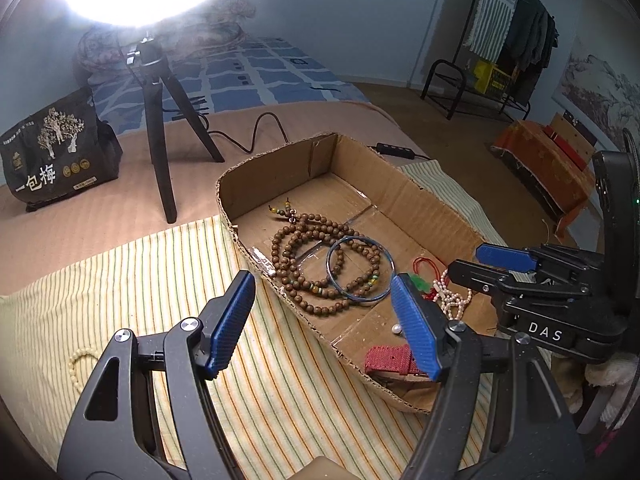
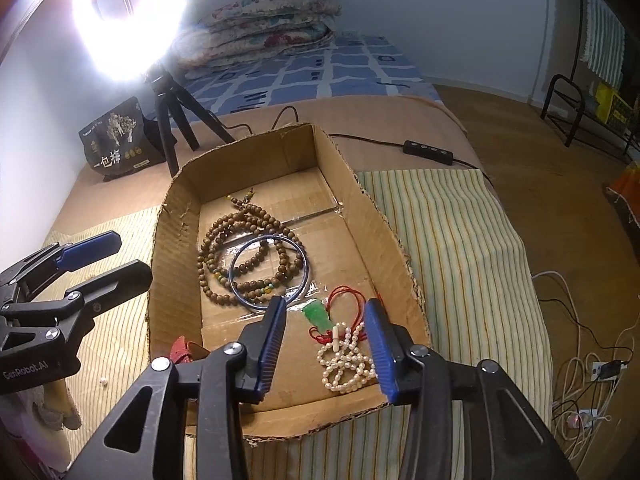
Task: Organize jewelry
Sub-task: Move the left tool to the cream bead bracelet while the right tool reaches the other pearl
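Left gripper: your left gripper (image 1: pixel 322 322) hovers over the near-left edge of the cardboard box (image 1: pixel 432 208), fingers spread wide with nothing between them.
Right gripper: your right gripper (image 2: pixel 326 344) hangs above the near end of the box, fingers apart and holding nothing; the pearl strand shows between them.
Box: it sits on the striped cloth (image 1: pixel 132 280), open at the top, with all the pieces below lying on its floor.
Wooden bead necklace: the wooden bead necklace (image 2: pixel 248 252) lies coiled in several loops in the middle of the box.
Blue bangle: the blue bangle (image 2: pixel 269 273) rests flat on top of those coils.
Pearl strand: the pearl strand (image 2: pixel 346 360) is bunched at the near right corner, touching the red cord.
Red cord: the red cord (image 2: pixel 348 300) carries a green pendant (image 2: pixel 318 314) and lies just beyond the pearls.
Red strap: a red strap (image 1: pixel 390 360) lies at the near left corner.
Loose items: one loose pearl (image 1: pixel 397 329) lies in the box; a pale bead bracelet (image 1: pixel 78 364) lies outside on the cloth, left of your left gripper.
Backdrop: a ring light on its tripod (image 1: pixel 160 128) stands beyond the box.
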`<state>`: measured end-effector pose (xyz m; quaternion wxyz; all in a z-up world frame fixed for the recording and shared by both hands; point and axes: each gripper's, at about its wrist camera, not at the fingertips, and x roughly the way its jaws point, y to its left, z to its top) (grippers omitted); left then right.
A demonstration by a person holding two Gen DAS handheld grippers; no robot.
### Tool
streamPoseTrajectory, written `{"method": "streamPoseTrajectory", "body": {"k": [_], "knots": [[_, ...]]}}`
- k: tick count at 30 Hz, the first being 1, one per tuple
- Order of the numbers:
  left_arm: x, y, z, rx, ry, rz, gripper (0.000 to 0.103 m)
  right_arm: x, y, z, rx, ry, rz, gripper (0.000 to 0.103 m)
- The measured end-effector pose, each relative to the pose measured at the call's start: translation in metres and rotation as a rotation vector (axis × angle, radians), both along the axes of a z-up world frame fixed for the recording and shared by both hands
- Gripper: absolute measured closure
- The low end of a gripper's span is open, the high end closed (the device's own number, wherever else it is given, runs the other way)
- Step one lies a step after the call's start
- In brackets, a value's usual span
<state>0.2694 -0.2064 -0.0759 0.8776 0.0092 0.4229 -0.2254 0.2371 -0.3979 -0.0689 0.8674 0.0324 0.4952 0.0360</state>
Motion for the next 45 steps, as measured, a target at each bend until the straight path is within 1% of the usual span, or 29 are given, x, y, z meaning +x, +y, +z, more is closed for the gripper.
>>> {"method": "streamPoseTrajectory", "body": {"k": [4,9,14,19,22,24,26,30,36,45], "knots": [[-0.004,0.004,0.006,0.007,-0.016,0.0,0.03,-0.001,0.003,0.005,-0.004,-0.014,0.004,0.052],[-0.009,0.011,0.014,0.008,-0.036,0.006,0.03,-0.003,0.009,0.012,-0.012,-0.032,0.009,0.043],[-0.013,0.024,0.021,0.002,-0.05,0.021,0.03,-0.004,0.013,0.015,-0.014,-0.041,0.013,0.038],[-0.017,0.038,0.027,0.009,-0.063,0.036,0.03,-0.007,0.019,0.019,-0.012,-0.058,0.02,0.028],[-0.019,0.046,0.03,0.014,-0.07,0.045,0.03,-0.008,0.024,0.024,-0.012,-0.075,0.028,0.021],[-0.021,0.051,0.031,0.015,-0.071,0.051,0.025,-0.009,0.029,0.026,-0.016,-0.085,0.036,0.015],[-0.023,0.057,0.033,0.016,-0.075,0.06,0.024,-0.011,0.034,0.029,-0.022,-0.092,0.049,0.013],[-0.027,0.066,0.033,0.039,-0.08,0.065,0.023,-0.014,0.047,0.032,-0.041,-0.102,0.077,0.008],[-0.033,0.085,0.031,0.065,-0.086,0.08,0.023,-0.019,0.068,0.038,-0.063,-0.124,0.123,0.004],[-0.037,0.119,0.028,0.091,-0.086,0.112,0.023,-0.027,0.096,0.046,-0.085,-0.162,0.161,0.002]]}}
